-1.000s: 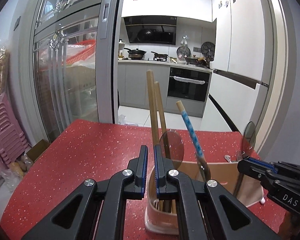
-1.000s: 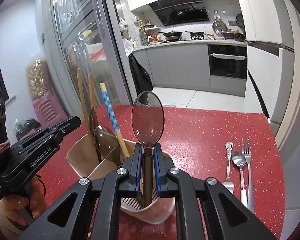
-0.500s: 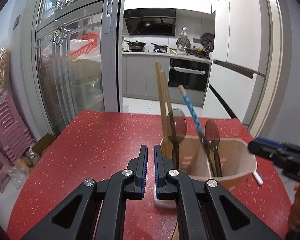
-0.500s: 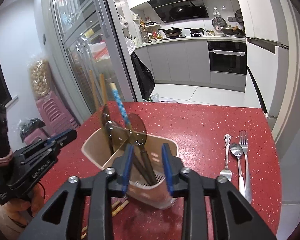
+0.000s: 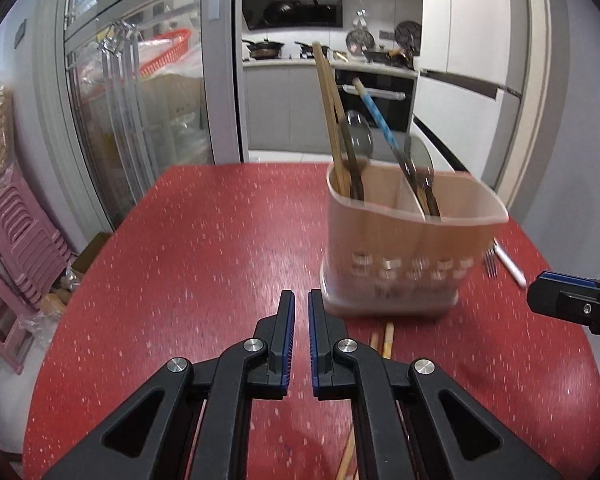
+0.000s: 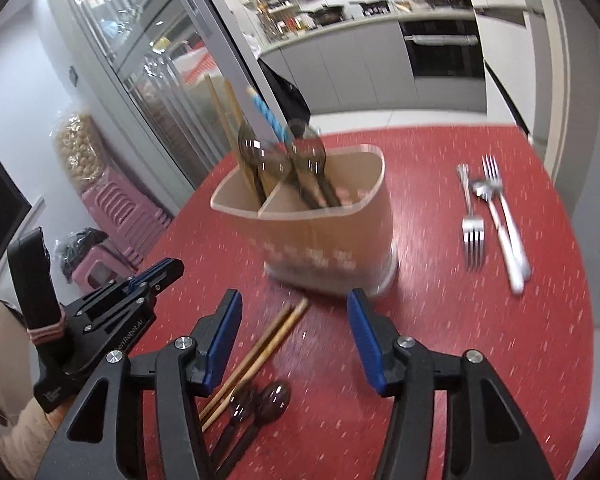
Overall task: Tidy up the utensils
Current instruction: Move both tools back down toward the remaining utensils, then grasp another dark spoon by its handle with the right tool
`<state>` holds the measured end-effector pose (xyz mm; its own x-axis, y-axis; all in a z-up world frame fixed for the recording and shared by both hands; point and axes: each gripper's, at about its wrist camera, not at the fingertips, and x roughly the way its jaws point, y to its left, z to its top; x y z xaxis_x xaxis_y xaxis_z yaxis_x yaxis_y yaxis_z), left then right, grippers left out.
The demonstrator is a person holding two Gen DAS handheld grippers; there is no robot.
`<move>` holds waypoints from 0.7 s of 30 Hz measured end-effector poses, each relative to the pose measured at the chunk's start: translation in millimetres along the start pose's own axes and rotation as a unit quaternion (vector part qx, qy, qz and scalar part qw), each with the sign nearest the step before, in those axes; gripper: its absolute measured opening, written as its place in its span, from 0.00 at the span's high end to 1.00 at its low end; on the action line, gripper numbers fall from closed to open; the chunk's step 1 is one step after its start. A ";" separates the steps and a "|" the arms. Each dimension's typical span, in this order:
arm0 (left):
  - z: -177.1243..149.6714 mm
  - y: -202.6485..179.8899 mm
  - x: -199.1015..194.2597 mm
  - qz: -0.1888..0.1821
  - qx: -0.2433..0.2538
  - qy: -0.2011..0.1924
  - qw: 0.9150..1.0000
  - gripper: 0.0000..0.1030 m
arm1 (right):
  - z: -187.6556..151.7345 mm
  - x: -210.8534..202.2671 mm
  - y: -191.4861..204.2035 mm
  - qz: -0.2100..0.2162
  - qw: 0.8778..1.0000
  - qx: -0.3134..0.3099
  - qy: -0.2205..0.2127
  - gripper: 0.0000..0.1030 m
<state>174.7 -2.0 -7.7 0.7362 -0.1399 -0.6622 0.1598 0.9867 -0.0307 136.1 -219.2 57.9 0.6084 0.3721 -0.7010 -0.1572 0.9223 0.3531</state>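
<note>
The pale utensil holder [image 6: 332, 232] stands upright toward the far middle of the red desk [image 6: 440, 344]; it already carries two wooden chopsticks [image 5: 327, 104], a blue-patterned chopstick [image 5: 376, 116] and several dark translucent spoons [image 6: 276, 160] across its two compartments; so part of the sorting looks done. What is left lies loose on the desk: a pair of chopsticks [image 6: 260, 352] just near of the holder, two dark spoons [image 6: 260, 400] beside them at the near edge, and to the right a group of metal cutlery, two forks [image 6: 473, 236] and a white-handled piece [image 6: 508, 248], well apart from the holder. By this count the job seems roughly half finished. The right gripper [image 6: 294, 340] hangs over the loose chopsticks with its fingers wide apart and nothing between them; the left gripper [image 5: 301, 336] sits at the near left of the holder, its fingers nearly together with only a thin gap, gripping nothing. The chopsticks under the right gripper look the likeliest next pick.
</note>
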 end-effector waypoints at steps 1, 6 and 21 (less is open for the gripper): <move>-3.2 0.0 -0.4 -0.001 0.001 0.005 1.000 0.71 | -3.9 0.9 -0.1 -0.003 1.000 0.004 0.005 0.43; -20.7 4.2 -3.5 -0.005 0.002 0.022 1.000 0.71 | -19.0 0.6 0.7 -0.019 0.999 0.016 0.023 0.35; -55.5 30.6 -11.0 0.038 0.006 0.031 0.999 0.00 | -58.8 12.0 18.9 -0.053 0.995 0.020 0.076 0.16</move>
<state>135.0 34.3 -43.0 0.7051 -0.0582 -0.7067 0.1124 0.9932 0.0303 94.7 -191.1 19.8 0.4939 0.2866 -0.8209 -0.0650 0.9536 0.2938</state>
